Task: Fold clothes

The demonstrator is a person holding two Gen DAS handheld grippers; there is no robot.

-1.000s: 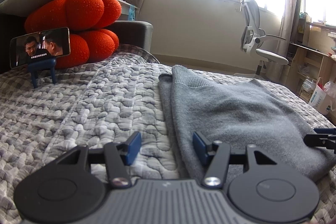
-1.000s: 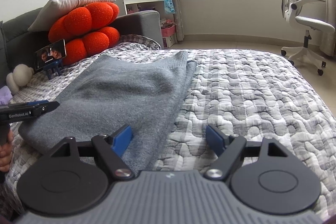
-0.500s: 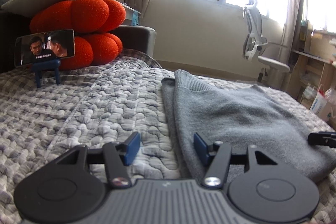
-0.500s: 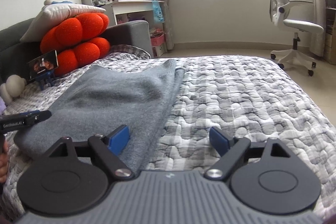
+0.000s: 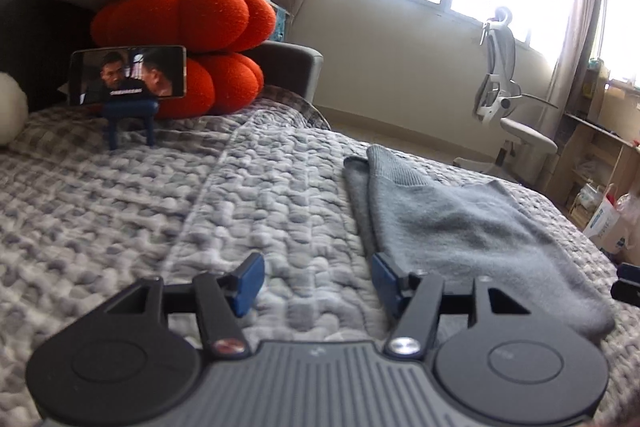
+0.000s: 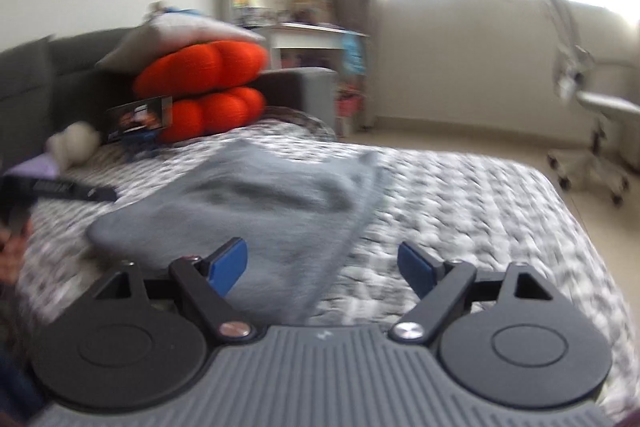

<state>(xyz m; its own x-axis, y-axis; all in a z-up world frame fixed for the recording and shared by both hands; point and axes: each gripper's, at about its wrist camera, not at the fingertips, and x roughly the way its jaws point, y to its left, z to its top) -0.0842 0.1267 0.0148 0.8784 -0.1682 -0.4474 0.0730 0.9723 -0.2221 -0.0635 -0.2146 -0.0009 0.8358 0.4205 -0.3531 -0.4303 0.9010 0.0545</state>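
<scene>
A grey knitted sweater lies folded lengthwise on the quilted bed, its ribbed hem at the far end. My left gripper is open low over the quilt at the sweater's near left corner, its right pad beside the fabric edge. In the blurred right wrist view the same sweater stretches away to the left. My right gripper is open above its near right edge, nothing between the pads. The left gripper's tip shows at the far left, with a hand below it.
The grey-and-white quilt covers the bed. An orange cushion under a grey pillow leans on the dark sofa, with a phone on a blue stand in front. A white office chair and shelves stand past the bed.
Both grippers have dropped lower and pulled back along the bed, staying open. The right wrist view now blurs from fast motion and has swung left. The sweater has not moved.
</scene>
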